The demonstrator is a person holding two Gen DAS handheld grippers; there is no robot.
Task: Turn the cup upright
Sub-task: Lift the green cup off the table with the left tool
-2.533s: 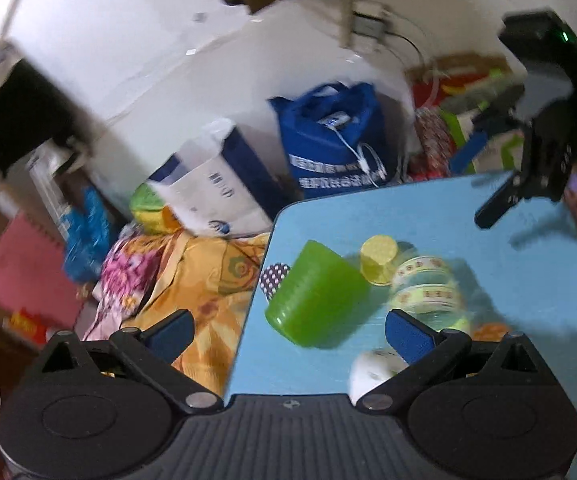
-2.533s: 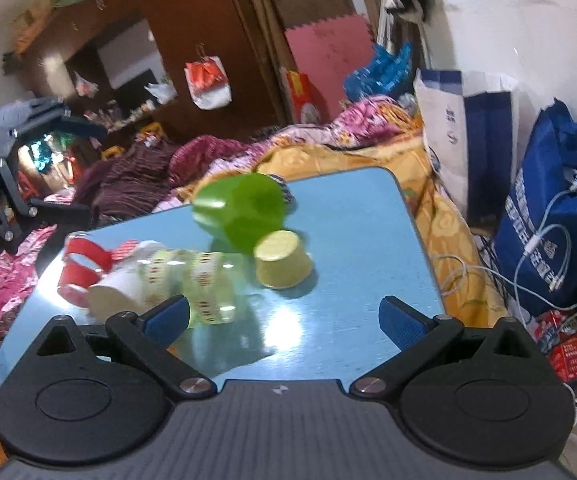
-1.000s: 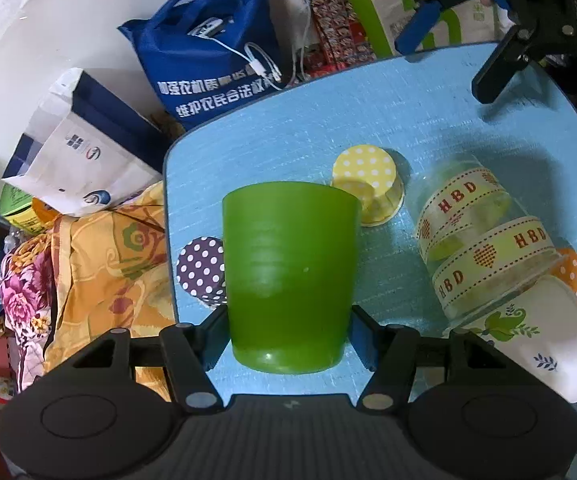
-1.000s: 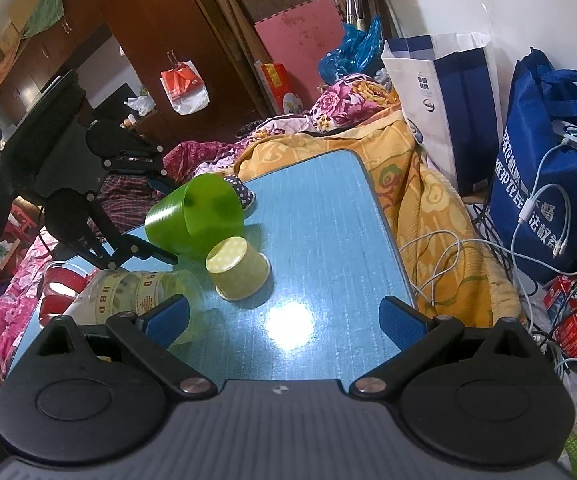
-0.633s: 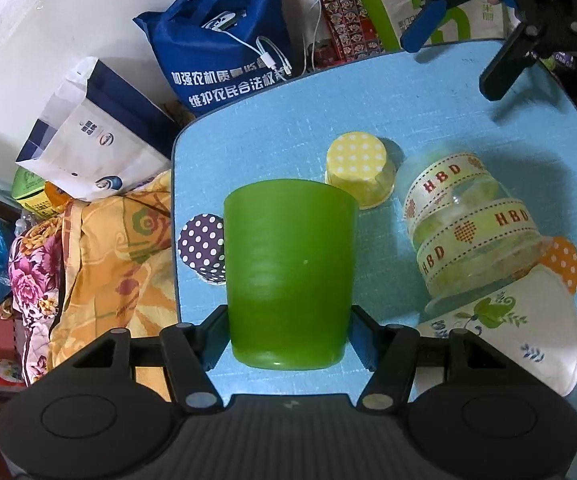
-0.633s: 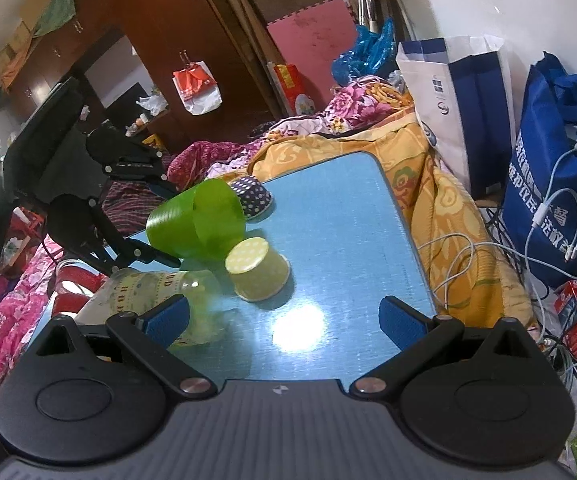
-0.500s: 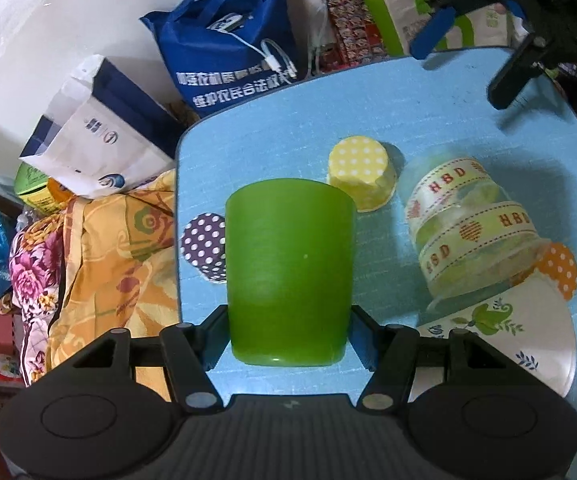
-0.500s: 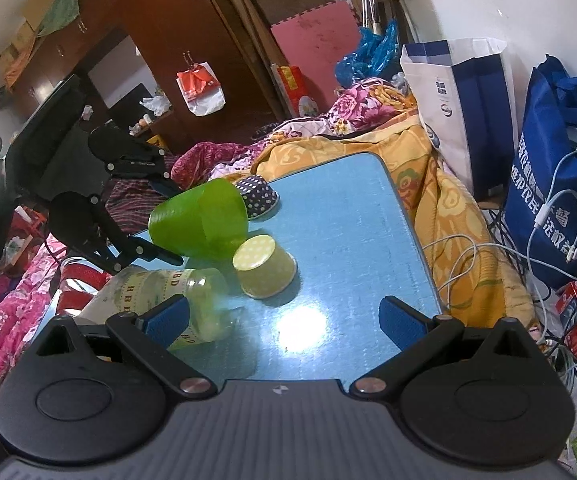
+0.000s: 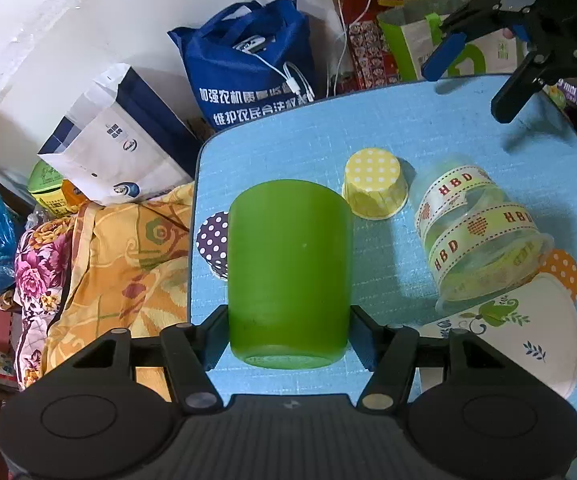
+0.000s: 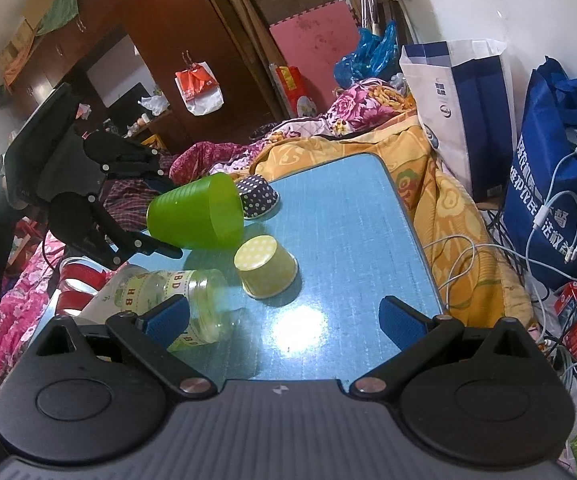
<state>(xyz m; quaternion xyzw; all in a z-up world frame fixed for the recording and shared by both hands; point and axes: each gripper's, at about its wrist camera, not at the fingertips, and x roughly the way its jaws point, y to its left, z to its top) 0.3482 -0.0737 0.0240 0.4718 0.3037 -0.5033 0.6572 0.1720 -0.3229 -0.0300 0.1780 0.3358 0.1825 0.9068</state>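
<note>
My left gripper (image 9: pixel 286 334) is shut on the green plastic cup (image 9: pixel 288 264), gripping it near its base. In the right wrist view the green cup (image 10: pixel 196 212) hangs tilted above the blue table (image 10: pixel 348 216), its open mouth facing the camera, with the left gripper (image 10: pixel 88 200) behind it. My right gripper (image 10: pixel 284 316) is open and empty, hovering over the near end of the table. It also shows in the left wrist view (image 9: pixel 468 56), open at the table's far edge.
A yellow dotted paper cup (image 9: pixel 374 184) stands upside down. A clear jar with HBD ribbon (image 9: pixel 480 240) lies on its side beside a white floral bowl (image 9: pixel 520 340). A purple dotted cup (image 9: pixel 212 240) sits at the table's edge. Bags (image 9: pixel 252 64) and a blanket (image 9: pixel 124 256) lie beyond.
The left gripper closed on the green cup and lifted it off the table, tilting it. The right gripper stayed open and drew back slightly.
</note>
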